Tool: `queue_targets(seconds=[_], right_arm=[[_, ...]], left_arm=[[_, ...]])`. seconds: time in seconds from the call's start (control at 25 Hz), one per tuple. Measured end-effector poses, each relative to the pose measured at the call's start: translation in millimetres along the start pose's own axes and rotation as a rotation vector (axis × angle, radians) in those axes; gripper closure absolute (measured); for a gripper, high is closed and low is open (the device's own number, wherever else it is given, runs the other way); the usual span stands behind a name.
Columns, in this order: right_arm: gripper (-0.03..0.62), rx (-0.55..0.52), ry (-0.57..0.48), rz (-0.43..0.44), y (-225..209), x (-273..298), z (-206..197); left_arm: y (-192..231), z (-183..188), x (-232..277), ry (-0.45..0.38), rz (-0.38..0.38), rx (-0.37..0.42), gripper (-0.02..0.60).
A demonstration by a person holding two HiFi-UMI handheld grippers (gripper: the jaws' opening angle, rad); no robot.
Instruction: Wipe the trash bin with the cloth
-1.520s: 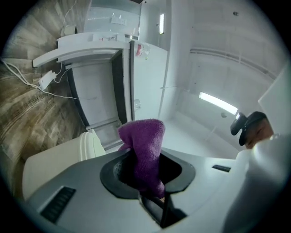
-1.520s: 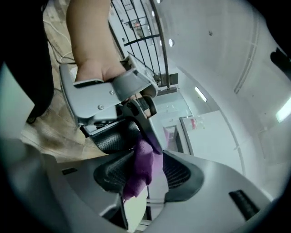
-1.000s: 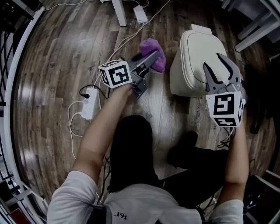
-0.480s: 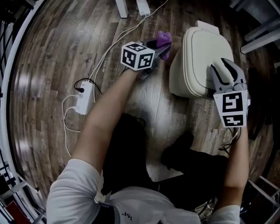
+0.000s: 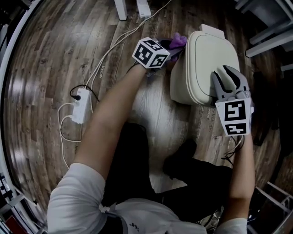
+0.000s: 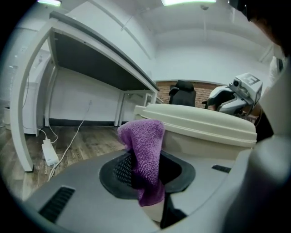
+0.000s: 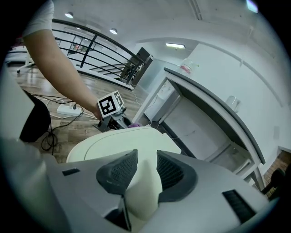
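The cream trash bin [image 5: 206, 59] stands on the wooden floor with its lid down. My left gripper [image 5: 173, 45] is shut on a purple cloth [image 5: 178, 41] and holds it right beside the bin's upper left side; I cannot tell if the cloth touches. In the left gripper view the cloth [image 6: 145, 145] hangs between the pads in front of the bin [image 6: 204, 129]. My right gripper [image 5: 227, 77] straddles the lid's near right edge. Its jaws have just been closing, and the bin's edge [image 7: 143, 182] fills the gap between the pads [image 7: 119, 170].
A white power strip [image 5: 78, 106] with cables lies on the floor at left. A table leg [image 5: 120, 9] and another white strip [image 5: 143, 7] are behind the bin. The person's dark legs [image 5: 181, 160] are in front. A desk [image 6: 100, 59] stands nearby.
The left gripper carried the cloth up and to the right, from the open floor to the bin's left side, and rolled. The right gripper sank slightly onto the lid's edge and its jaws narrowed.
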State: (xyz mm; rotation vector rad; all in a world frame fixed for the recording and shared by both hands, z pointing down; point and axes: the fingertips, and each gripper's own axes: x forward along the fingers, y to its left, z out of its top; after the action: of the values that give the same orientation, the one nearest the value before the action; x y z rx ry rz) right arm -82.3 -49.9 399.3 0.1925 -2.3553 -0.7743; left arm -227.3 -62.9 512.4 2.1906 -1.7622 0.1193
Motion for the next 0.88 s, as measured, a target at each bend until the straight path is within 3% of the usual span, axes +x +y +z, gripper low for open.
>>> queue_targets(seconds=[0.48,0.88], right_arm=[[0.56,-0.002,-0.023,-0.012,15,0,-2],[0.586,0.08,-0.05,-0.016,15,-4,-2]], left_arm=[[-29,-5,-6,0.01,-0.177,0.036,0.499],[-71,-19,-25,-0.061,-0.244,0.011,0.498]])
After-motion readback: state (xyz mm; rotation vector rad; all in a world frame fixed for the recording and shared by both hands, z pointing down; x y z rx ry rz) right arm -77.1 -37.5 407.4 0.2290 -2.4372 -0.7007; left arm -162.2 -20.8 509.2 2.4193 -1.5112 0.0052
